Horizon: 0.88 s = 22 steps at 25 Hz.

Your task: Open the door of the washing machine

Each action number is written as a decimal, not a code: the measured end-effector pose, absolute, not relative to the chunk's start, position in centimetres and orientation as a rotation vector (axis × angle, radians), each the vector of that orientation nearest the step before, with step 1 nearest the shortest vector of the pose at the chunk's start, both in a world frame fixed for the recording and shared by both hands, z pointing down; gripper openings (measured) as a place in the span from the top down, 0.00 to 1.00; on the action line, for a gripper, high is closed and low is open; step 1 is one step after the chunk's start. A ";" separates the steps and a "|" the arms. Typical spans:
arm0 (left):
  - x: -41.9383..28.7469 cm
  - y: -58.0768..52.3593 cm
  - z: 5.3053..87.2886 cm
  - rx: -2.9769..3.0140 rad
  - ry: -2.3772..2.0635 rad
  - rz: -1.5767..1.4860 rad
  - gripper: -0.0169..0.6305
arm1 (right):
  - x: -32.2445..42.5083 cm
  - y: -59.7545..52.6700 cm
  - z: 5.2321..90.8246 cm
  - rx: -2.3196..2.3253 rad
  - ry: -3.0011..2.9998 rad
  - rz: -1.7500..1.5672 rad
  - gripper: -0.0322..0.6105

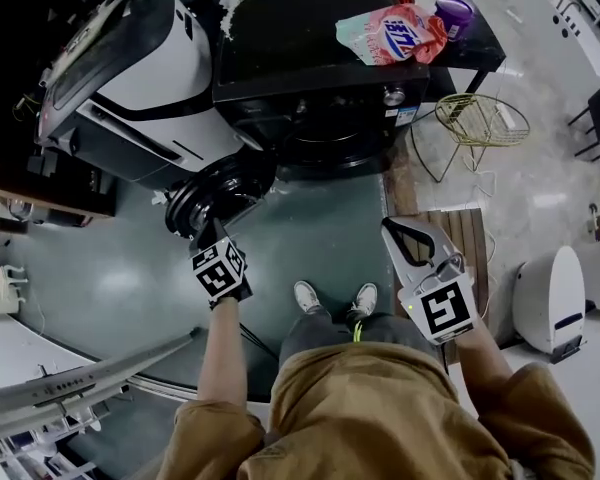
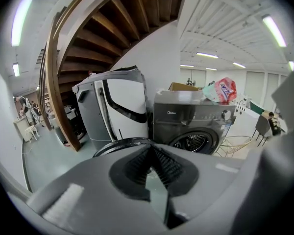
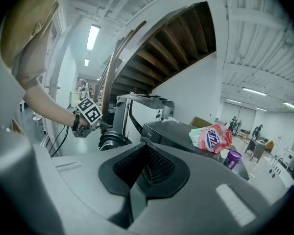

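Observation:
The dark front-loading washing machine [image 1: 320, 78] stands ahead of me, and its round door [image 1: 220, 188] hangs swung out to the left. The drum opening [image 2: 193, 142] is uncovered. My left gripper [image 1: 208, 230] sits at the near edge of the door with its jaws shut. In the left gripper view the door rim [image 2: 127, 142] lies just beyond the left gripper [image 2: 149, 168], with nothing between the pads. I cannot tell whether it touches the door. My right gripper [image 1: 390, 228] hovers over the floor to the right of the door, shut and holding nothing; its pads [image 3: 152, 165] meet.
A pink detergent bag [image 1: 390, 33] and a purple cap [image 1: 453, 13] lie on top of the machine. A tilted white appliance [image 1: 130, 78] stands at its left, a wire basket [image 1: 480, 118] at its right. White units [image 1: 550, 298] stand at the far right. A wooden staircase [image 2: 63, 82] rises on the left.

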<state>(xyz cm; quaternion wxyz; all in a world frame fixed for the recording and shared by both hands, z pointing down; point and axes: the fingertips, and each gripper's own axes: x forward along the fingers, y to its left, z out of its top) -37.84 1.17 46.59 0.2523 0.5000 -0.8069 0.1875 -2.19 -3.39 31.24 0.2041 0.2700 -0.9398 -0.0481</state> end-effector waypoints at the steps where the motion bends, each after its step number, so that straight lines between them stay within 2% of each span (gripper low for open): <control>1: -37.5 0.9 46.0 1.376 -2.197 0.506 0.88 | -2.0 -3.5 30.9 0.770 -2.626 -0.134 0.94; 22: -28.3 -4.6 30.7 1.913 -2.074 0.195 0.88 | 1.4 -3.9 24.5 1.067 -2.637 -0.165 0.94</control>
